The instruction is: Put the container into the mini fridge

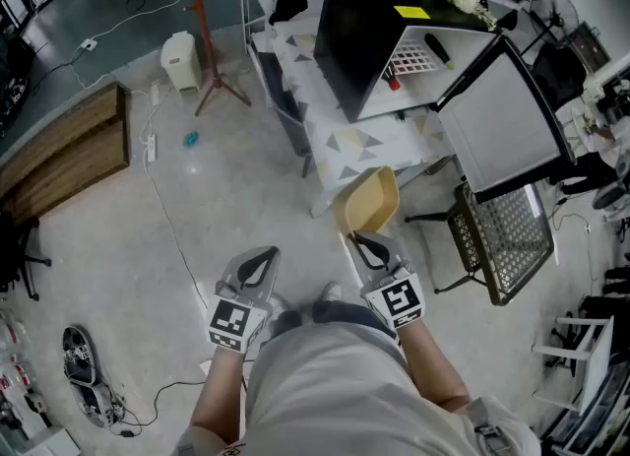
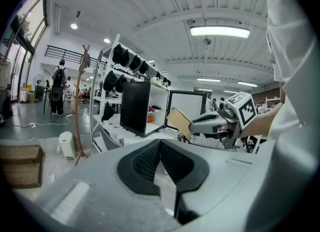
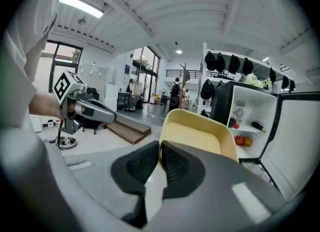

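In the head view my right gripper (image 1: 361, 239) is shut on the near rim of a yellow container (image 1: 368, 200), holding it tilted above the floor. The right gripper view shows the jaws (image 3: 160, 145) pinching that rim, the container (image 3: 200, 135) open side up ahead. The black mini fridge (image 1: 379, 26) stands on a table, its door (image 1: 502, 119) swung open; its white interior (image 3: 247, 118) holds red fruit and a dark bottle. My left gripper (image 1: 262, 253) hangs beside the right one, shut on nothing (image 2: 160, 142).
A patterned cloth covers the table (image 1: 345, 139) under the fridge. A wire mesh chair (image 1: 504, 237) stands to the right below the open door. A coat stand (image 1: 202, 31), a white bin (image 1: 180, 58), floor cables and a wooden platform (image 1: 59, 154) lie left.
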